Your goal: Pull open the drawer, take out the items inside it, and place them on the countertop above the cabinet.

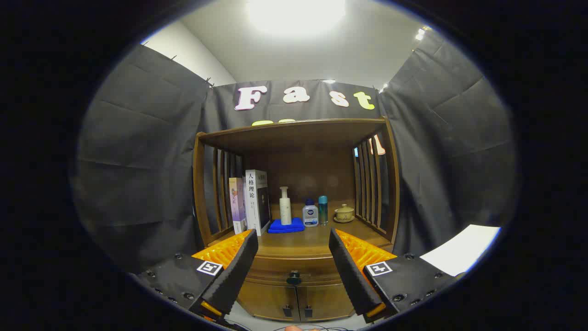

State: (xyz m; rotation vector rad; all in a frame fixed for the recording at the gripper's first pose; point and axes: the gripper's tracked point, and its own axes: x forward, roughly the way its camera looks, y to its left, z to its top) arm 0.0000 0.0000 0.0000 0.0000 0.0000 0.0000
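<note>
A brown wooden cabinet stands ahead of me, its drawer (294, 269) shut, with a dark round knob (294, 278) at the middle of the drawer front. The countertop (303, 241) lies just above the drawer, under a wooden shelf roof. My gripper (293, 239) is open, its two black fingers spread wide on either side of the drawer front and some way short of it. Nothing sits between the fingers. What the drawer holds is hidden.
At the back of the countertop stand two books (250, 202), a white pump bottle (285, 207) on a folded blue cloth (285, 225), a small white bottle (310, 214), a teal bottle (323, 209) and a lidded cup (344, 213). Below the drawer are two cabinet doors (296, 301). Slatted sides flank the countertop.
</note>
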